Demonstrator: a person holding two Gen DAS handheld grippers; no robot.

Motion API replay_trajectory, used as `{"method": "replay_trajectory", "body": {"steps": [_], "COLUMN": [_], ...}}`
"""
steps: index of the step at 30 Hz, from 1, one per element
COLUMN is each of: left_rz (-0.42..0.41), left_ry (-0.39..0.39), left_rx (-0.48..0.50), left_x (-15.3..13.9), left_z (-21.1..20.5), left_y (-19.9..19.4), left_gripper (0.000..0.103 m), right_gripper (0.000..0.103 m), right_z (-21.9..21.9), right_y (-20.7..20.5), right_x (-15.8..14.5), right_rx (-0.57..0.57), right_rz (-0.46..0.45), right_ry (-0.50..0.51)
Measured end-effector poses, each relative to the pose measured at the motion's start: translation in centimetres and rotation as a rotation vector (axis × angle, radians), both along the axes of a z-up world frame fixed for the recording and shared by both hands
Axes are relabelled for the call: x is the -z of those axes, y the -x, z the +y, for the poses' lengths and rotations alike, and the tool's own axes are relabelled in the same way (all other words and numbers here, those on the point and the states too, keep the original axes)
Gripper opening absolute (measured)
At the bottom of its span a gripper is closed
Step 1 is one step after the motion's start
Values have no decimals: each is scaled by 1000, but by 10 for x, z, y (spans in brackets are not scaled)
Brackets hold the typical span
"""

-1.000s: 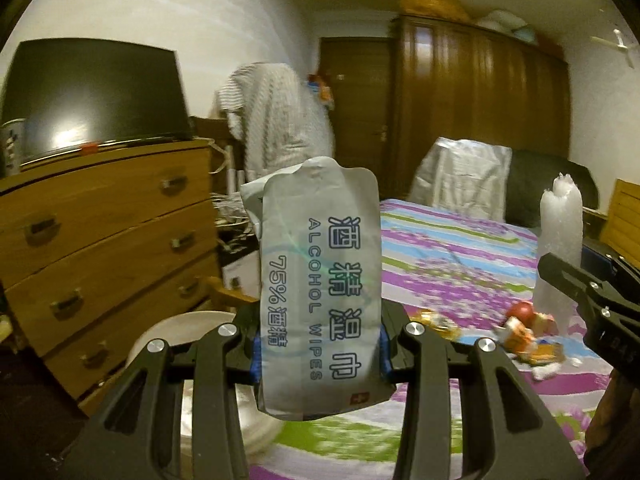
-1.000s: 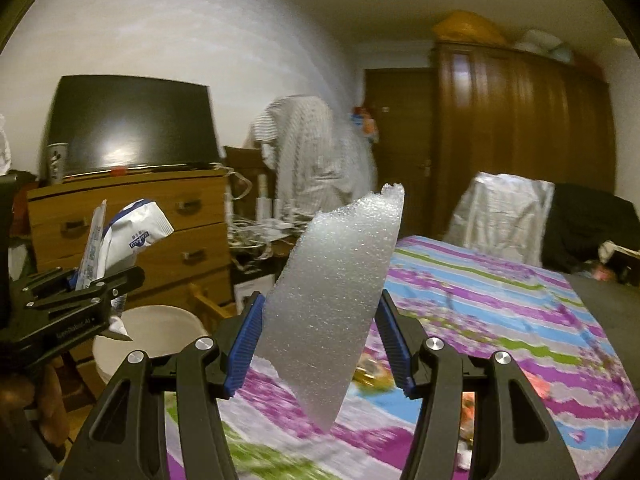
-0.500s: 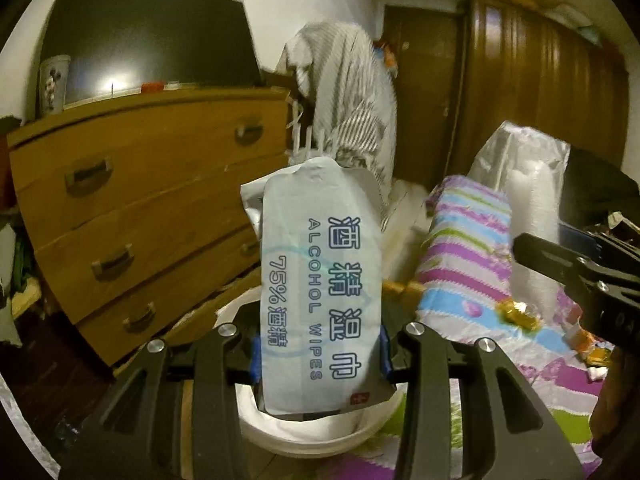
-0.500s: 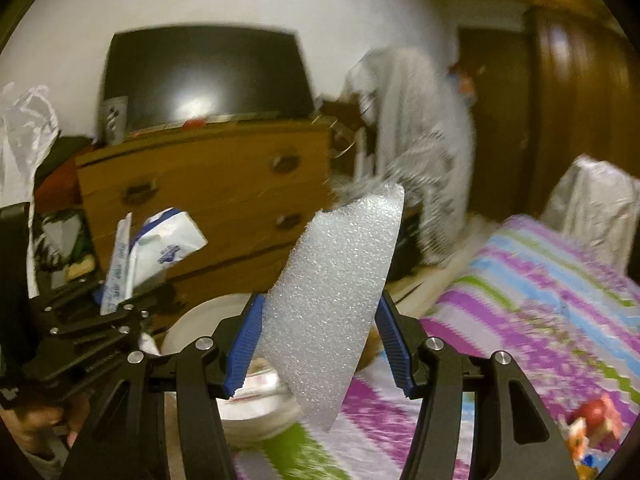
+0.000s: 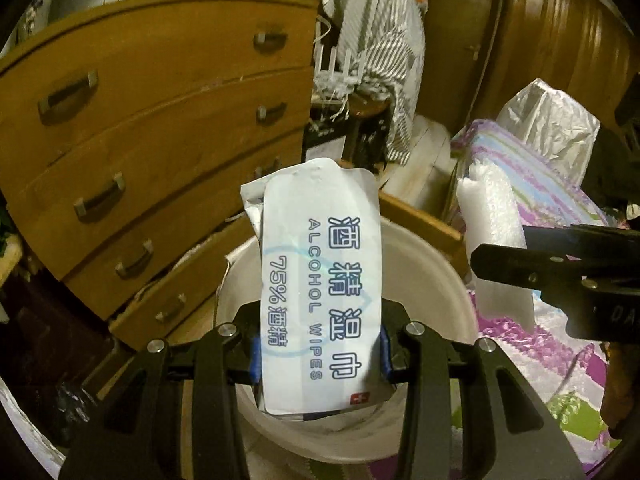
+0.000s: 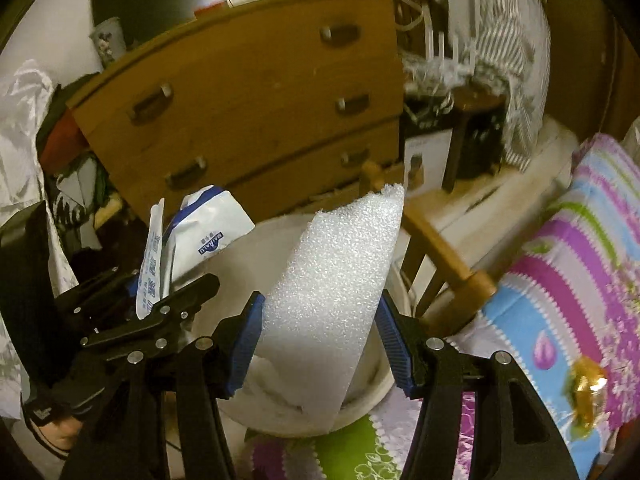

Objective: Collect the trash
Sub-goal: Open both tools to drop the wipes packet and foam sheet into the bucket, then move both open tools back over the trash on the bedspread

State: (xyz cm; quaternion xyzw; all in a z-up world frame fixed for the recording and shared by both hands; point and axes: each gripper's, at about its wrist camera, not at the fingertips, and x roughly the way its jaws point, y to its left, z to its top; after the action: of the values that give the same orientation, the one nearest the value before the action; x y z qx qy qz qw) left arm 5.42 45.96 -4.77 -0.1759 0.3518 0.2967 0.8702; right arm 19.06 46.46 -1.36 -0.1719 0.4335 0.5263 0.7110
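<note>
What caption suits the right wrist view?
Right claw grips a white foam sheet above a round white bin beside the floral bed.

Two black hand-held grippers with blue pads

Each gripper, the left gripper (image 5: 318, 354) and the right gripper (image 6: 320, 344), is built of matte black angular arms joined by round silver screws. Ribbed blue pads (image 6: 394, 346) are fitted on the inner faces of the fingers. Pale lettering, cut off at the frame edge, is printed on the right gripper's black body in the left wrist view.
</note>
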Motion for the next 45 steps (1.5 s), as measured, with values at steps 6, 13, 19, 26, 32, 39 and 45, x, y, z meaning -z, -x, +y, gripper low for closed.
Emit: {"method": "replay_trajectory", "body": {"steps": [6, 13, 19, 26, 32, 39, 45], "left_rz": [35, 45, 44, 40, 38, 20, 31], "left_ry": [20, 28, 27, 26, 25, 29, 29], "left_rx": [-27, -39, -39, -39, -41, -70, -77], "left_x": [18, 25, 26, 27, 25, 23, 24], "left_z": [14, 20, 20, 22, 24, 32, 35], "left_y": [-1, -2, -2, -3, -3, 1, 2], "left_gripper": [39, 39, 39, 39, 40, 68, 69], "right_gripper": [58, 58, 58, 58, 59, 76, 76], "right_z": [3, -7, -7, -8, -9, -14, -28], "right_y": [-3, -9, -9, -11, -12, -15, -23], "right_x": [24, 29, 29, 29, 28, 25, 20], "right_rx": [-7, -5, -5, -4, -5, 6, 29], "right_rz": [13, 16, 13, 10, 6, 4, 14], "right_ry": [26, 29, 30, 29, 29, 5, -26]}}
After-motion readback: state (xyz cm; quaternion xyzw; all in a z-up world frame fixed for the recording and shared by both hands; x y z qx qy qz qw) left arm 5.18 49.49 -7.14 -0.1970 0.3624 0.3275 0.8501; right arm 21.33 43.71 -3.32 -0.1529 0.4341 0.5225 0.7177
